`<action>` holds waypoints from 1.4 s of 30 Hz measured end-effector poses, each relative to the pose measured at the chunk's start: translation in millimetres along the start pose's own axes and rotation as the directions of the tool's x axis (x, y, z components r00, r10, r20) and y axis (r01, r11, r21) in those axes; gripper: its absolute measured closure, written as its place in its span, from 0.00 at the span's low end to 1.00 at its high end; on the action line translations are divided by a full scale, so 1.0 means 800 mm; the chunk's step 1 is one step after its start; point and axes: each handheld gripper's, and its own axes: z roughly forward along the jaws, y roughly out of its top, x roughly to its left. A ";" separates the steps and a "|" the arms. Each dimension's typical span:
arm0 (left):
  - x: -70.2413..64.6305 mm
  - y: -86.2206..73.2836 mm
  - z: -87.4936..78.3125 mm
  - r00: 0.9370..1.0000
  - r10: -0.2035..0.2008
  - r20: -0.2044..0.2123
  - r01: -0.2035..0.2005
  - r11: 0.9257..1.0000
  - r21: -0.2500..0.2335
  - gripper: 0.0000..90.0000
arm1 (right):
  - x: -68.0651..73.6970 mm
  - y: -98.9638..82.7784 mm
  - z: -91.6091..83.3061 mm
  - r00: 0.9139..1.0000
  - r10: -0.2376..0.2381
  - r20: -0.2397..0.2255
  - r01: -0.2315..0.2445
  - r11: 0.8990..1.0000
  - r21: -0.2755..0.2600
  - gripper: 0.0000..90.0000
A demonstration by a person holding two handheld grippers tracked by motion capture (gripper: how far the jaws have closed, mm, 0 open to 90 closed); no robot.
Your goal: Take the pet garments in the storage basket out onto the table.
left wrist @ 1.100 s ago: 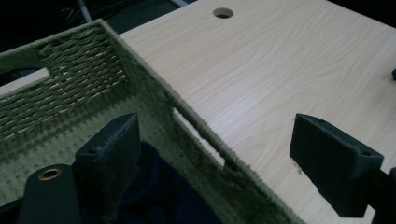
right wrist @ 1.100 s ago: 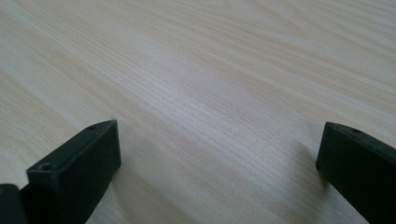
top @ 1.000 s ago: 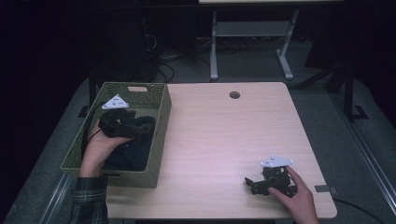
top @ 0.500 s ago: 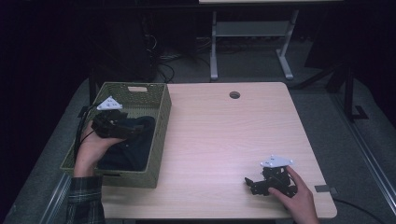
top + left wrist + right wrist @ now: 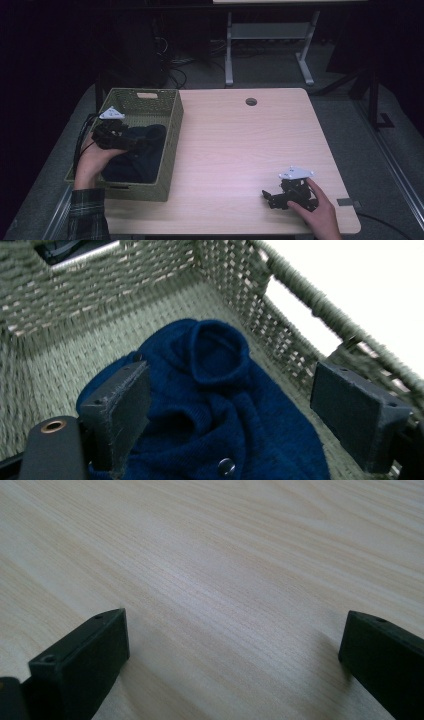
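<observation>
- The left gripper (image 5: 131, 143) hangs inside the woven basket (image 5: 172, 132), jaws spread wide, nothing between them.
- Under and just ahead of those jaws lies a dark blue knitted garment (image 5: 220, 410), crumpled on the basket floor; whether the near jaw brushes the cloth I cannot tell.
- The garment's collar (image 5: 217, 347) sits ahead of the jaws, its opening facing up and towards the gripper; the bulk of the cloth trails back under the gripper, so its long axis runs roughly along the gripper's line of sight.
- A small button (image 5: 226, 466) shows on the cloth close to the gripper, between the jaws.
- The basket wall stands just beside the gripper's far-side jaw.
- The right gripper (image 5: 270, 196) rests low on the bare wooden table (image 5: 240, 570), well apart from the basket, jaws also wide and holding nothing.
</observation>
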 end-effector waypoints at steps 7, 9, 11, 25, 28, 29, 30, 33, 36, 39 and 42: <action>0.007 -0.009 0.014 1.000 -0.023 -0.005 0.023 0.998 0.051 0.18 | 0.000 0.000 0.000 1.000 -0.001 0.000 0.001 1.000 -0.001 0.00; 0.008 -0.010 0.018 1.000 -0.029 -0.004 0.029 0.998 0.060 0.18 | 0.000 0.000 0.000 1.000 -0.001 0.000 0.001 1.000 -0.001 0.00; 0.009 -0.012 0.021 1.000 -0.030 -0.008 0.030 0.997 0.076 0.18 | 0.000 0.000 0.000 1.000 -0.001 0.000 0.001 1.000 -0.001 0.00; 0.014 -0.024 0.043 0.998 -0.058 0.015 0.055 0.988 0.142 0.18 | 0.000 0.000 0.000 1.000 -0.001 0.000 0.001 1.000 -0.001 0.00; 0.014 -0.026 0.048 0.998 -0.062 0.019 0.058 0.986 0.158 0.18 | 0.000 0.000 0.000 1.000 -0.001 0.000 0.001 1.000 -0.001 0.00; 0.015 -0.027 0.050 0.998 -0.053 0.017 0.050 0.984 0.171 0.18 | 0.000 0.000 0.000 1.000 -0.001 0.000 0.001 1.000 -0.001 0.00; 0.015 -0.027 0.051 0.999 -0.052 0.012 0.049 0.983 0.178 0.18 | 0.000 0.000 0.000 1.000 -0.001 0.000 0.001 1.000 -0.001 0.00; 0.014 -0.029 0.055 0.998 -0.058 0.010 0.055 0.980 0.192 0.18 | 0.000 0.000 0.000 1.000 -0.001 0.000 0.001 1.000 -0.001 0.00; 0.015 -0.031 0.061 0.998 -0.062 0.020 0.056 0.976 0.210 0.18 | 0.000 0.000 0.000 1.000 -0.001 0.000 0.001 1.000 0.000 0.00; 0.014 -0.033 0.067 0.997 -0.072 0.025 0.065 0.973 0.222 0.18 | 0.000 0.000 0.000 1.000 -0.001 0.000 0.001 1.000 -0.001 0.00; 0.013 -0.034 0.071 0.998 -0.063 0.024 0.055 0.970 0.238 0.18 | 0.000 0.000 0.000 1.000 -0.001 0.000 0.001 1.000 -0.001 0.00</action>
